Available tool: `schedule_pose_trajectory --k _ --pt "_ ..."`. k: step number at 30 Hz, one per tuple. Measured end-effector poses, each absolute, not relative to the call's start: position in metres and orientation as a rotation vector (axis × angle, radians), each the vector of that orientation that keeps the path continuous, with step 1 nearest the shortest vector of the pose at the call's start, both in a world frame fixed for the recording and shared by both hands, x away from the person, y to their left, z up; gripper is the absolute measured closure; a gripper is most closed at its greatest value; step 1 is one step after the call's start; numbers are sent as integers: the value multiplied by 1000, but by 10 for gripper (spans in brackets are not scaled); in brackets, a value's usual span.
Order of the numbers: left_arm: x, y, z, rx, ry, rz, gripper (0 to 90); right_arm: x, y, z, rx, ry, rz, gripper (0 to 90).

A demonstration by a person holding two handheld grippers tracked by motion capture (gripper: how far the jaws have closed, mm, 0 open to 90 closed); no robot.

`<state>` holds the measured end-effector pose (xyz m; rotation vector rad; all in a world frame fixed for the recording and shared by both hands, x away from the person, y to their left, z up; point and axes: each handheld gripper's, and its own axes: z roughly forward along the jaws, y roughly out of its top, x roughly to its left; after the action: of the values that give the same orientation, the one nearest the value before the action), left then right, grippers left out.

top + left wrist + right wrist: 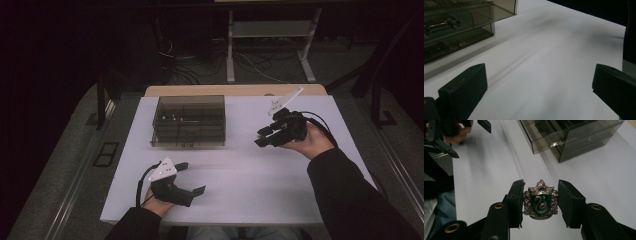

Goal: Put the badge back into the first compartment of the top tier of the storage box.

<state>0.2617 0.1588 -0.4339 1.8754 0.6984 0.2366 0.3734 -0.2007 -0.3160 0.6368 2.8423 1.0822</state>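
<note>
The high view is looking forward and down from above the person's side, taking in the whole white bench (235, 165) with the smoky compartment box (188, 121) left of centre. The left gripper view is riding low, close to the bench, facing along its own jaws; the box (461, 27) is sitting in the upper left of the frame. The right gripper view is looking down from higher up, with the box (571, 137) at the upper right. All three are sharing the box and the bench.
</note>
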Motion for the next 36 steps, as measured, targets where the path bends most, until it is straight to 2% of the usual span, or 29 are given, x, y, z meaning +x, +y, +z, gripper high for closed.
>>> schedule_pose_trajectory --k 36 --pt "264 163 -434 1859 713 237 0 395 -121 -292 475 2888 1142 565"
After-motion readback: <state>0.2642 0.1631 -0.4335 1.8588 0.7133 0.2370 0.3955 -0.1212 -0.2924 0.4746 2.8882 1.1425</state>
